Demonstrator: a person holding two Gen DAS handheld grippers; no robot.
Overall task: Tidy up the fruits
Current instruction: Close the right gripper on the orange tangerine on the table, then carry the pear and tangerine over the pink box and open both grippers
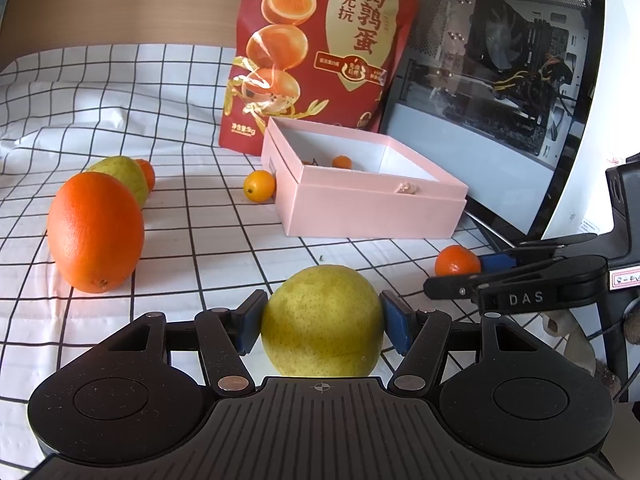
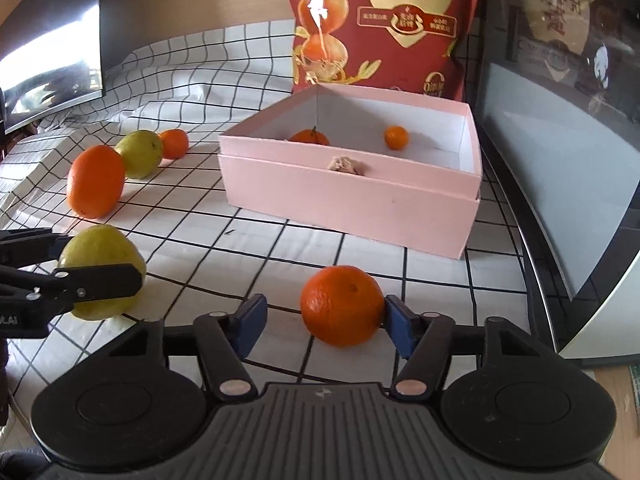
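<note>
Checked tablecloth (image 1: 192, 240), left claw (image 1: 322, 322) clamped around pear (image 1: 322, 320), right claw (image 2: 326, 322) apart, mandarin (image 2: 340, 304) against one pad.

Hidden and cut-off parts

The red bag (image 2: 384, 20) loses its top at the frame edge; the far mandarin (image 1: 146, 174) hides behind the rear pear (image 1: 120, 176), and the pink box (image 1: 372, 208) wall covers its fruit

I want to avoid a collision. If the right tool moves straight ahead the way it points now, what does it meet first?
Probably the mandarin, which sits between the fingers of the right tool, against the right one. Beyond it stands the pink box; the depth is uncertain.
</note>
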